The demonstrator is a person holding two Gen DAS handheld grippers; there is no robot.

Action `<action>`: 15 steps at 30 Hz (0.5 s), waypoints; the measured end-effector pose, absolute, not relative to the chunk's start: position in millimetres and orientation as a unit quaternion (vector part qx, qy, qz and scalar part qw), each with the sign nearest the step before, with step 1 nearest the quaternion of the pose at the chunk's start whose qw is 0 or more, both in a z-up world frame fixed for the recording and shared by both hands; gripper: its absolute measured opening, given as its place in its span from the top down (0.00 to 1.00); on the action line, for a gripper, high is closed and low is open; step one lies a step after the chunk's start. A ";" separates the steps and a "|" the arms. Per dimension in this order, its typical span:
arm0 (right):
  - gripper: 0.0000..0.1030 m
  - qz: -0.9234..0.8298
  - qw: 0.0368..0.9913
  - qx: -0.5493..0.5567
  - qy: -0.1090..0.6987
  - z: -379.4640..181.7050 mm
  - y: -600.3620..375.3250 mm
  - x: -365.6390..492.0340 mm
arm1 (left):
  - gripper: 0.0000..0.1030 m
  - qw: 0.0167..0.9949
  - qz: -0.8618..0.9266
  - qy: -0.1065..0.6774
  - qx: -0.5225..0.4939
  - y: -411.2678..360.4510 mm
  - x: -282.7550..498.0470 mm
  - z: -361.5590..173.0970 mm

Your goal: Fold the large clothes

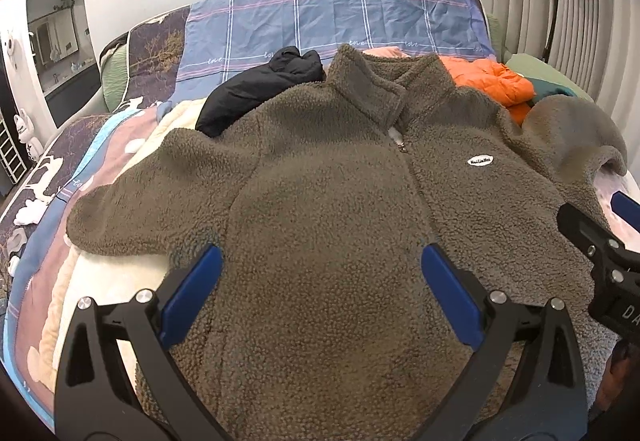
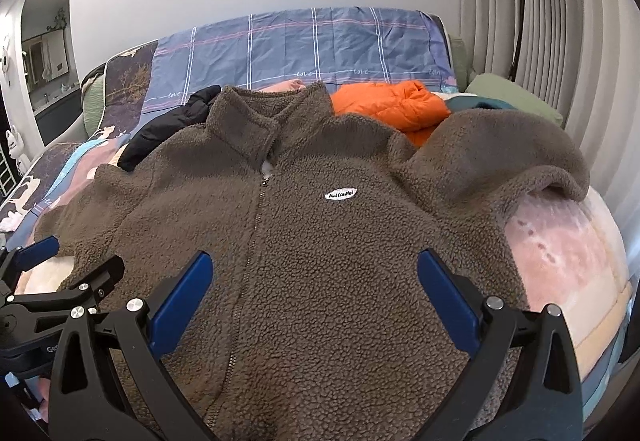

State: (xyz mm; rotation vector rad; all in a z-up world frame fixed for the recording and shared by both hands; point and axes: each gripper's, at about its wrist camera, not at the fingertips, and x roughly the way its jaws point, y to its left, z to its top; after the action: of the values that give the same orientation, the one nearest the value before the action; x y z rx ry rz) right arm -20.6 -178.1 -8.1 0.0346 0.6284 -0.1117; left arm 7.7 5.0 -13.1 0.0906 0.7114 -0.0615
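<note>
A brown fleece jacket [image 1: 320, 177] [image 2: 320, 233] lies face up on the bed, zipped, collar toward the headboard, with a small white oval label on its chest. Its one sleeve stretches out flat to the left; the other is bunched and humped up at the right [image 2: 500, 149]. My left gripper [image 1: 322, 261] hovers open over the jacket's lower left front, nothing between its blue pads. My right gripper [image 2: 314, 265] hovers open over the lower right front, also empty. Each gripper shows at the edge of the other's view [image 1: 600, 241] [image 2: 44, 265].
A black garment [image 1: 260, 85] lies behind the jacket's left shoulder and an orange puffer jacket [image 2: 392, 105] behind its right. The patterned bedspread [image 1: 52, 201] covers the bed, blue checked pillows [image 2: 312, 45] stand at the headboard. A floor lamp [image 2: 518, 1] and curtains stand at the right.
</note>
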 end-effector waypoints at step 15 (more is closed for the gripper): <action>0.01 -0.056 0.948 0.005 0.312 -11.0 -173.8 -18.8 | 0.02 0.937 -0.033 0.345 0.037 5.3 8.8 -14.4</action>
State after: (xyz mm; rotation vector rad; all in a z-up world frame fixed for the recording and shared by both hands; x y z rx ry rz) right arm -18.8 -173.8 -11.0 0.0107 0.6351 -0.1142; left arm 8.8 5.3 -14.4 0.0757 0.7054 -0.0665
